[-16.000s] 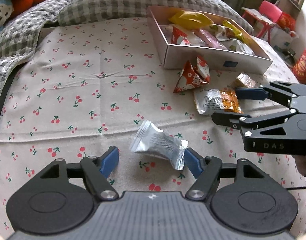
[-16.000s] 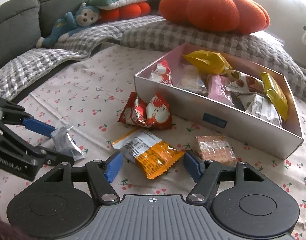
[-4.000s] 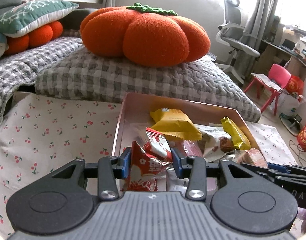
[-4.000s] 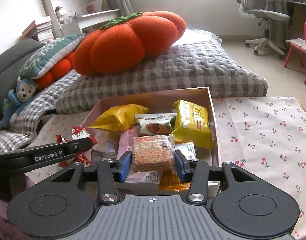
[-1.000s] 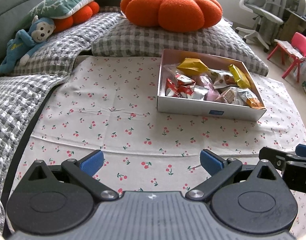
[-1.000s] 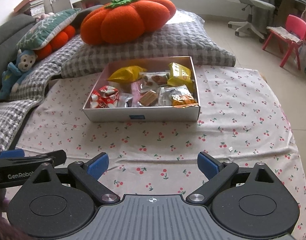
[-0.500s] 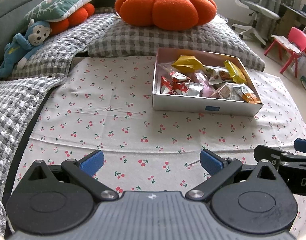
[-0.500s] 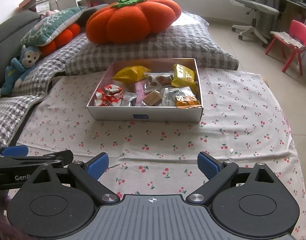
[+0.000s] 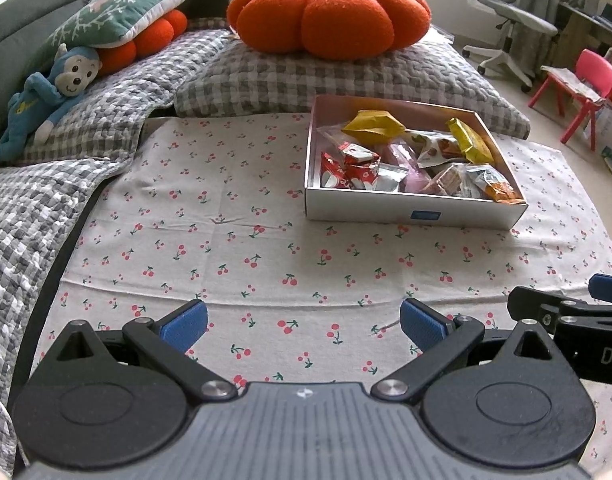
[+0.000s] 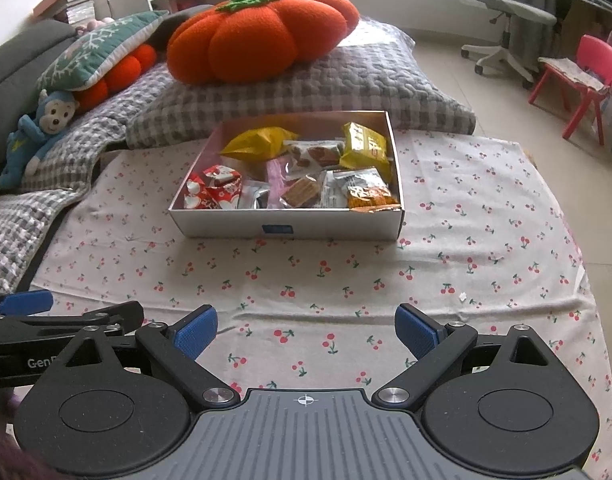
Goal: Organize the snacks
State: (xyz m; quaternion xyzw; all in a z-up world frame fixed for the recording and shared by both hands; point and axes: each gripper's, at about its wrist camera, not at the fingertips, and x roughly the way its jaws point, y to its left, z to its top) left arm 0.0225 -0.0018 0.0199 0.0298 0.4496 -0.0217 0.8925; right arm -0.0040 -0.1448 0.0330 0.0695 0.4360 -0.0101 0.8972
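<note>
A white cardboard box sits on the cherry-print cloth, filled with several snack packets: red ones at its left, a yellow bag at the back, an orange packet at the right. My left gripper is open and holds nothing, well in front of the box. My right gripper is also open and holds nothing, near the cloth's front. Each gripper shows at the edge of the other's view.
A big orange pumpkin cushion rests on a grey checked pillow behind the box. A blue monkey toy lies on the grey quilt at the left. An office chair and a pink stool stand on the floor to the right.
Both grippers, which had carried snacks into the box and let go, have drawn back from it. Over the last second the views shifted only slightly; both stay open.
</note>
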